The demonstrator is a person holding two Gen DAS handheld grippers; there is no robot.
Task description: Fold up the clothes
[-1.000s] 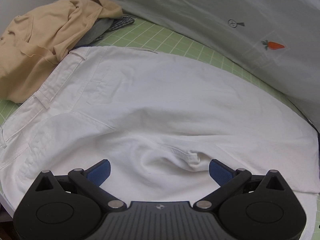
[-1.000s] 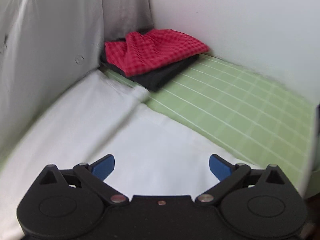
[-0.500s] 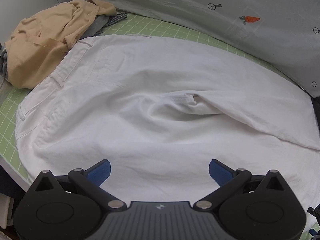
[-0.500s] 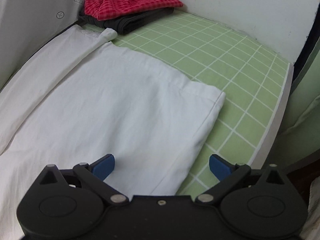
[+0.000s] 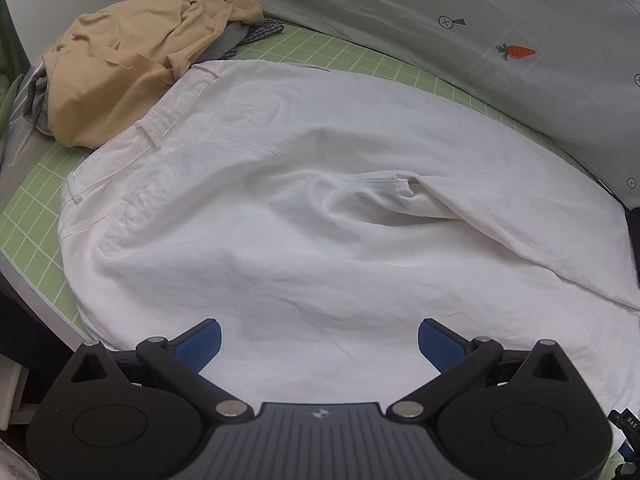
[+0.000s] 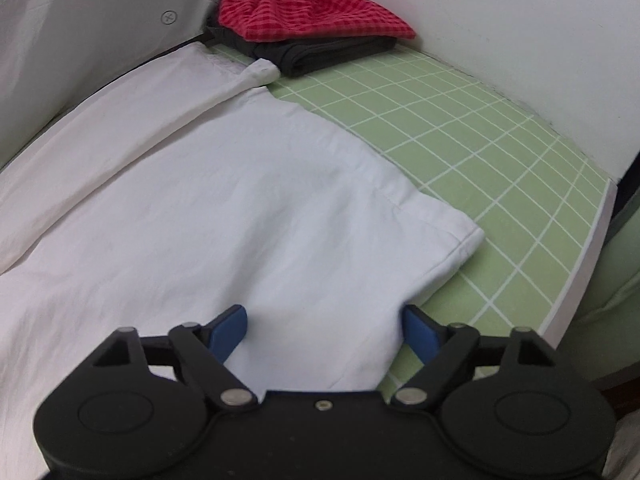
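White trousers (image 5: 304, 208) lie spread flat on the green grid mat (image 5: 36, 216), waistband to the left, crotch seam bunched near the middle. My left gripper (image 5: 319, 344) is open and empty, low over the near edge of the seat area. In the right wrist view the trouser legs (image 6: 224, 216) stretch away, the near leg's hem by the mat (image 6: 480, 148). My right gripper (image 6: 325, 330) is open with its blue pads either side of the near leg's edge, not closed on it.
A crumpled tan garment (image 5: 128, 60) over grey and plaid clothes sits at the mat's left end. A folded stack with red checked cloth (image 6: 312, 16) on a black garment (image 6: 328, 54) sits at the far right corner. A grey printed backdrop (image 5: 480, 20) runs along the back.
Both grippers pulled back from the far side to the near side of the trousers. The right gripper has then moved forward and lower, its pads now straddling the near leg's edge.
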